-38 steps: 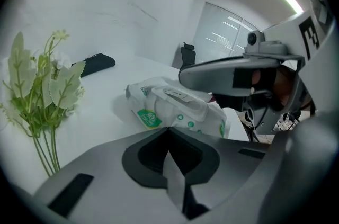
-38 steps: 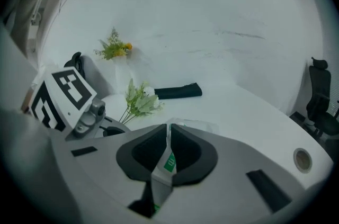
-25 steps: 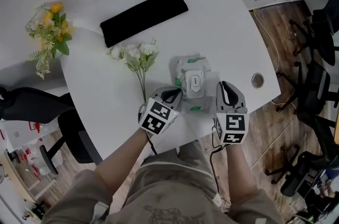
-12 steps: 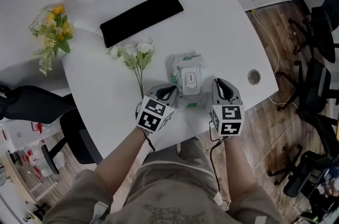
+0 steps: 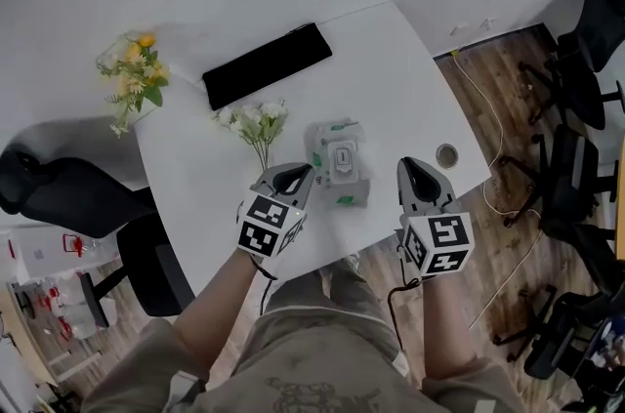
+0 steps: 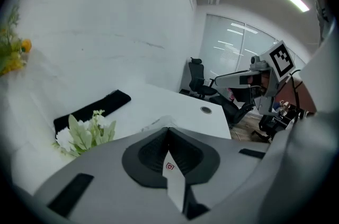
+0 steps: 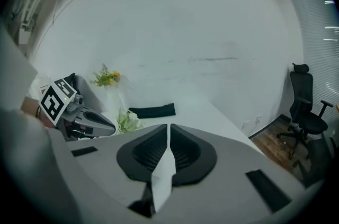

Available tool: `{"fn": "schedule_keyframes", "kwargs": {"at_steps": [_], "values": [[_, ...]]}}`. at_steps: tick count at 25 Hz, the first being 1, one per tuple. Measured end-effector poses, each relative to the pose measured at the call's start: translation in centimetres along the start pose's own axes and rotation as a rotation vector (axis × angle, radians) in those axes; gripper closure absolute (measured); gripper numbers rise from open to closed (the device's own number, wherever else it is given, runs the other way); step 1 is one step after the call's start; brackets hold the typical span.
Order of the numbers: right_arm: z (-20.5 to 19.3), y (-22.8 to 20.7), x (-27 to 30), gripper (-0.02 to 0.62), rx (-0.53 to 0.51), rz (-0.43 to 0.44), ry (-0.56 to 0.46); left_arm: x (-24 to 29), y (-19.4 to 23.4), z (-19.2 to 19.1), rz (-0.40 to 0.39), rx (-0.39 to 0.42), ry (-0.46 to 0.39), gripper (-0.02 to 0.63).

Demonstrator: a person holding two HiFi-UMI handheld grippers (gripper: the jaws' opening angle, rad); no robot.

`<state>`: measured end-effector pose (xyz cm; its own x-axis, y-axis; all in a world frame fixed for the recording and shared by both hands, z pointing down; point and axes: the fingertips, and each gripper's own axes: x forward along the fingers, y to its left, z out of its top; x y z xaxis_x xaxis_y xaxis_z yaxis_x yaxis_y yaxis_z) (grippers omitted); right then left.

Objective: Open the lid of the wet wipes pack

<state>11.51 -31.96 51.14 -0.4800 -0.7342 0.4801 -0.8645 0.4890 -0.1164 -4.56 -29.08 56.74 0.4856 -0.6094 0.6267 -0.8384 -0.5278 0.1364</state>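
The wet wipes pack (image 5: pixel 338 167) lies on the white table (image 5: pixel 391 79) near its front edge, its white lid (image 5: pixel 343 157) flat on top. My left gripper (image 5: pixel 300 173) hovers just left of the pack, jaws shut and empty. Right of the pack, a short gap away, my right gripper (image 5: pixel 409 166) hangs with its jaws closing almost together on nothing. In the left gripper view the left gripper (image 6: pixel 168 131) hides the pack, with only a sliver (image 6: pixel 159 121) showing. The right gripper view shows the right gripper (image 7: pixel 168 127) shut above the table.
A black pad (image 5: pixel 266 65) lies at the table's back. White flowers (image 5: pixel 252 120) rest left of the pack, and yellow flowers (image 5: pixel 135 69) stand at the far left corner. A cable hole (image 5: pixel 447 154) is at the right edge. Office chairs (image 5: pixel 576 79) stand on the floor to the right.
Both grippers have lifted off the pack's sides and up from the table. The right one has drawn away to the right. The pack stays where it was.
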Motion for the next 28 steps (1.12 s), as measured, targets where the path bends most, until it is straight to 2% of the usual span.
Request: {"fn": "schedule_keyframes", "kwargs": {"at_steps": [7, 15, 18, 23, 28], "values": [[6.4, 2.0, -5.4, 0.554, -0.044, 0.028, -0.110, -5.1, -1.7, 5.8, 0.029, 0.062, -0.113, 0.589], [10.7, 3.9, -11.0, 0.554, -0.099, 0.061, -0.227, -11.1, -4.0, 11.6, 0.062, 0.171, -0.264, 0.589], [11.2, 4.3, -12.4, 0.554, -0.140, 0.040, -0.252, -13.0, -5.0, 12.6, 0.064, 0.199, -0.291, 0.589], [10.2, 5.7, -14.0, 0.554, -0.168, 0.063, -0.237, -15.2, -7.1, 13.1, 0.073, 0.258, -0.331, 0.589], [9.2, 7.5, -14.8, 0.554, -0.185, 0.102, -0.205, -16.2, -7.6, 12.7, 0.071, 0.253, -0.334, 0.589]]}}
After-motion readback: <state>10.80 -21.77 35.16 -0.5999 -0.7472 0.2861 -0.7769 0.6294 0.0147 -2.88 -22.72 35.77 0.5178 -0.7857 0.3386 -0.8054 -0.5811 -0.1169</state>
